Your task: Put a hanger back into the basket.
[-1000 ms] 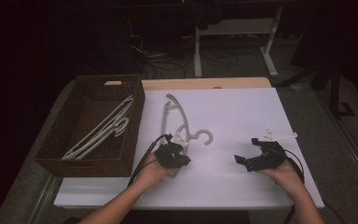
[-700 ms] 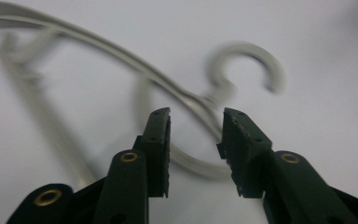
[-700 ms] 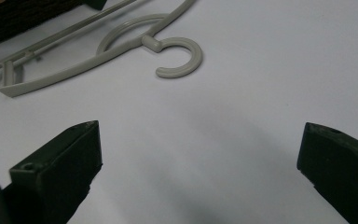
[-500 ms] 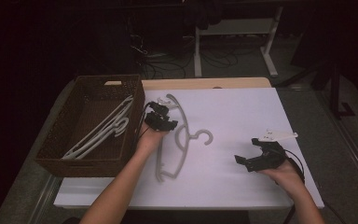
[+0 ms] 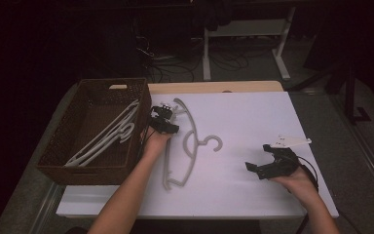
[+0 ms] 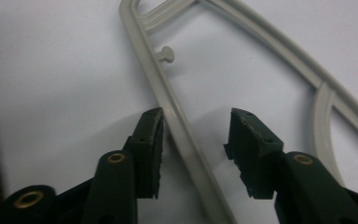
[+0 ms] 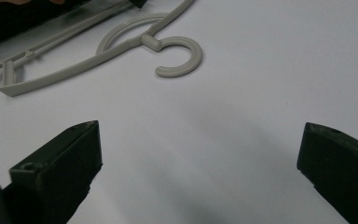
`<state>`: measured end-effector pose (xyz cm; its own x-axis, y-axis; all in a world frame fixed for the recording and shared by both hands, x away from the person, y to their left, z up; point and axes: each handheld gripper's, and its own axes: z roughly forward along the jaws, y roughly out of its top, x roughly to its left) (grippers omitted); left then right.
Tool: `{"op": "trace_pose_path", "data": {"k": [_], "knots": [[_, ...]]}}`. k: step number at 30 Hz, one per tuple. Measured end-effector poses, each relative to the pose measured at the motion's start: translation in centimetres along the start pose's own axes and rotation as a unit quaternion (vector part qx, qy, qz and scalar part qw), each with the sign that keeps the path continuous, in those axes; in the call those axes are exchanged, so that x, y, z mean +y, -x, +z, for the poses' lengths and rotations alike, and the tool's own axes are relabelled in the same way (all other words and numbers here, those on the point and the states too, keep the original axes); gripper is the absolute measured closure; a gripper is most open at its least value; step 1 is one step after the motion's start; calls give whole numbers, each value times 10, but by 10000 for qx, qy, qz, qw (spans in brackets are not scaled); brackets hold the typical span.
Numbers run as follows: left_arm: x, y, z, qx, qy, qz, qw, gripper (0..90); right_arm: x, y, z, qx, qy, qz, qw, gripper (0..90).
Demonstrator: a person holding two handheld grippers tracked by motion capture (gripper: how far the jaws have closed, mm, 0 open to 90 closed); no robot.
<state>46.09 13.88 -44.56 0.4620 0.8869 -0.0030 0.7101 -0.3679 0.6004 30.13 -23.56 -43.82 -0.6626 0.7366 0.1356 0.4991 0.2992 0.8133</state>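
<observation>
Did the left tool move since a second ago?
Yes. The left tool went from the table's near middle up and left, toward the basket. Its jaws have just been closing, open astride a bar of the hanger.

Dark room, white-topped table (image 5: 253,112) with wooden far edge, grey floor (image 5: 365,146), white stand legs (image 5: 207,58), tangled cables (image 5: 165,68)

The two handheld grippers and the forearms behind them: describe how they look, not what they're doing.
Both grippers are black. The left gripper has two blocky jaws with rough, worn-looking inner pads and brass-coloured rivets at the pivots. The right gripper has the same squared black jaws. In the high view a black cable trails from each body, and a pale plate tops the right gripper. The forearms are bare, with no sleeves visible.
</observation>
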Motion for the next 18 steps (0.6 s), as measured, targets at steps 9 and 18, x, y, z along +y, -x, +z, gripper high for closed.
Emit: {"op": "trace_pose_path", "data": {"k": [9,18], "knots": [[1,2,2,-216,-38,-2,9998,690,0,0,1,5,-6,-14,10000,0],[10,27,8,-690,-46,437,9967,804,0,0,1,9,-3,-12,10000,0]]}}
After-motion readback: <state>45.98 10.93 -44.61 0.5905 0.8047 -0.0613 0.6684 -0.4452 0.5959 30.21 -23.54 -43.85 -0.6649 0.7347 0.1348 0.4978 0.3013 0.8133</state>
